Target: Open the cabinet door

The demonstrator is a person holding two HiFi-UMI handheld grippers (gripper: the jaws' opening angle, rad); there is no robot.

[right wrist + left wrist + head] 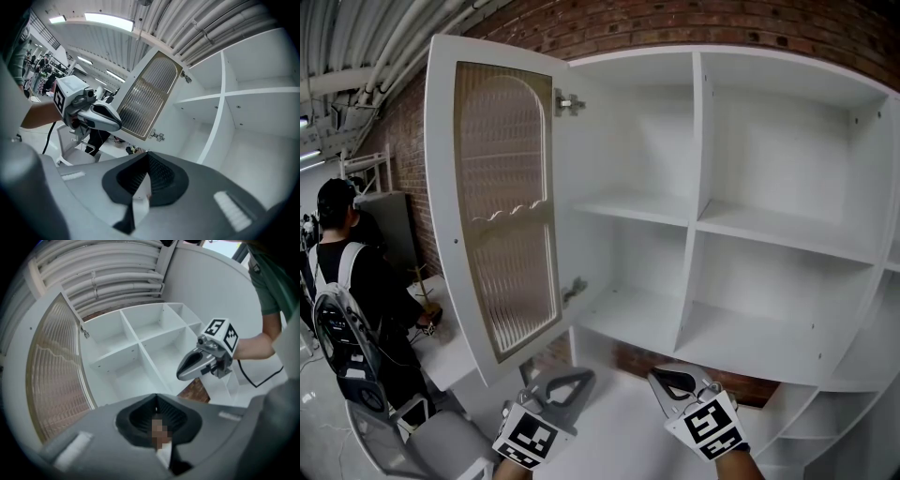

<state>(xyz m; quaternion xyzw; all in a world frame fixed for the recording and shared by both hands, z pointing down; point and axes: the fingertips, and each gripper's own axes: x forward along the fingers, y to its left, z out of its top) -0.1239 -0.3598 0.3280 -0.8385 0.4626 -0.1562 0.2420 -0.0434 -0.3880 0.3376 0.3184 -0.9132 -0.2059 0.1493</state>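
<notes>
Cabinet door [502, 211], white-framed with an arched ribbed-glass panel, stands open; left gripper [581, 377] and right gripper [666, 377] both closed, empty.

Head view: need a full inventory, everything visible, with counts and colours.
cabinet: one, white, centre and right, four open compartments in view
cabinet door: one, white frame with ribbed glass panel, swung open at the left
hinges: two, metal, upper and lower, where the door meets the cabinet
brick wall: one, red-brown, above and behind the cabinet
pipes: several, white, along the ceiling, top left
person: one, dark clothes and backpack, far left
left tool: one, grey with marker cube, bottom centre, jaws shut, holding nothing
right tool: one, grey with marker cube, bottom, right of the left tool, jaws shut, holding nothing
</notes>
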